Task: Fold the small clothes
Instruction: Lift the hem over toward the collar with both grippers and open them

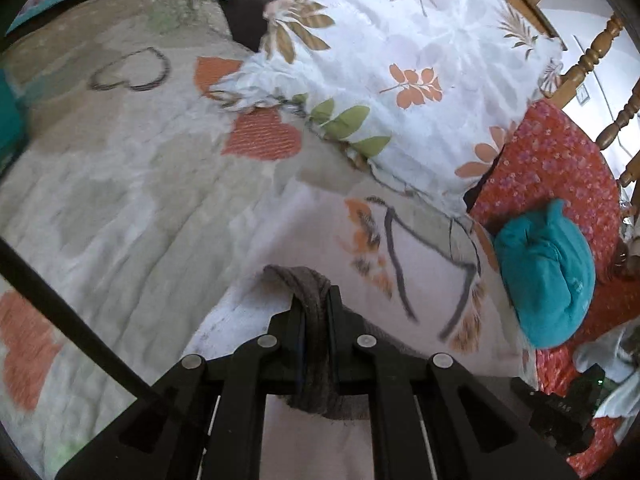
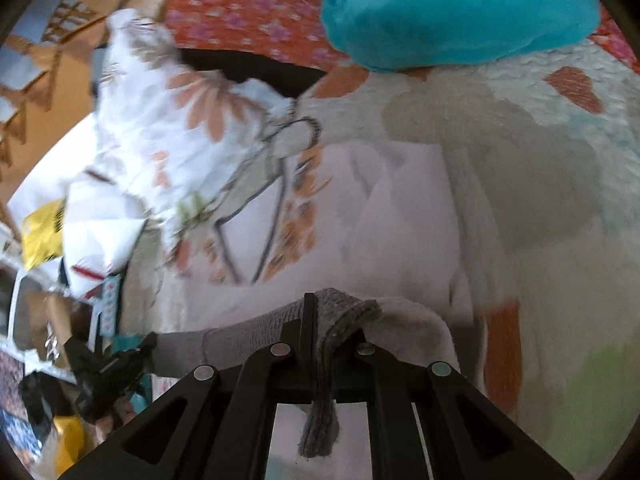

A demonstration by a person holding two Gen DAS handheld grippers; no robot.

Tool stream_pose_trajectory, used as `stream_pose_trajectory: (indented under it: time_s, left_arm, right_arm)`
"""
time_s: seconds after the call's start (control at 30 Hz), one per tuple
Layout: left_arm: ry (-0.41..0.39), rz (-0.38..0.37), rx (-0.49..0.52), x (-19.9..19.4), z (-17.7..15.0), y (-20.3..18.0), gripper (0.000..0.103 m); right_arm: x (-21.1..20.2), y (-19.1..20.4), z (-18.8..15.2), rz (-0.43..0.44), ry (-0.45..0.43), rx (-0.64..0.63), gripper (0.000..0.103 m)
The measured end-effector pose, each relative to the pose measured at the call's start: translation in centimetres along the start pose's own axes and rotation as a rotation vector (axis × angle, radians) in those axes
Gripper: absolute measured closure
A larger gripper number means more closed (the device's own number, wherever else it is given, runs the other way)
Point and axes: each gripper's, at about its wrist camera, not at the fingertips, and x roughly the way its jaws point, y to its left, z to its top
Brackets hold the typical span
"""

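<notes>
A small white garment with a grey ribbed band [image 1: 308, 280] and an orange-and-black print [image 1: 376, 248] hangs over the bed. My left gripper [image 1: 316, 300] is shut on the grey band, which is bunched between its fingers. In the right wrist view my right gripper [image 2: 332, 312] is shut on the same grey band [image 2: 344, 312], with the white cloth [image 2: 400, 200] spread beyond it. A folded teal garment [image 1: 548, 276] lies to the right on a red floral cloth [image 1: 560, 160]; it also shows at the top of the right wrist view [image 2: 440, 8].
A bedspread with orange hearts [image 1: 140, 160] covers the bed. A white leaf-print pillow [image 1: 400, 60] lies at the back, with a wooden bed rail [image 1: 592, 56] behind it. A black rod [image 1: 72, 324] crosses the left. Clutter and a yellow item [image 2: 40, 232] lie off the bed's left side.
</notes>
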Motion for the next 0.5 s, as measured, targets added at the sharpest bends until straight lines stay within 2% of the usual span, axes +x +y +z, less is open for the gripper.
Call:
stream_pose_trajectory:
  time_s: [0.17,0.2,0.23,0.27,0.3,0.33,0.4,0.5]
  left_arm:
    - [0.005,0.007,0.003,3.7,2.3,-0.3,0.091]
    - [0.01,0.008,-0.019,4.4,2.7,0.0,0.091]
    - [0.011,0.0,-0.036,4.6,2.9,0.3,0.091]
    - [0.013,-0.019,-0.072,4.7,3.1,0.8,0.089]
    - [0.016,-0.037,-0.095,4.7,3.3,1.1,0.084]
    - [0.016,-0.053,-0.106,4.6,3.5,1.3,0.081]
    - [0.002,-0.039,-0.098,4.0,3.6,1.2,0.071]
    - [-0.01,-0.004,-0.07,2.8,3.3,1.0,0.065]
  right_arm:
    - [2.9,-1.8,4.0,0.031,-0.013,0.04,0.096]
    - [3.1,-2.2,4.9,0.019,-0.031,0.044,0.092]
    - [3.2,-2.2,5.4,-0.009,-0.051,0.04,0.086]
    - [3.0,-2.2,5.9,-0.052,-0.081,0.03,0.059]
    - [2.6,-2.1,6.3,-0.098,-0.119,0.014,0.025]
    - [2.0,-1.9,6.5,-0.138,-0.164,-0.009,0.017]
    - [1.1,-1.6,6.8,-0.184,-0.202,-0.044,0.015]
    - [0.3,-1.7,6.8,-0.202,-0.2,-0.051,0.015]
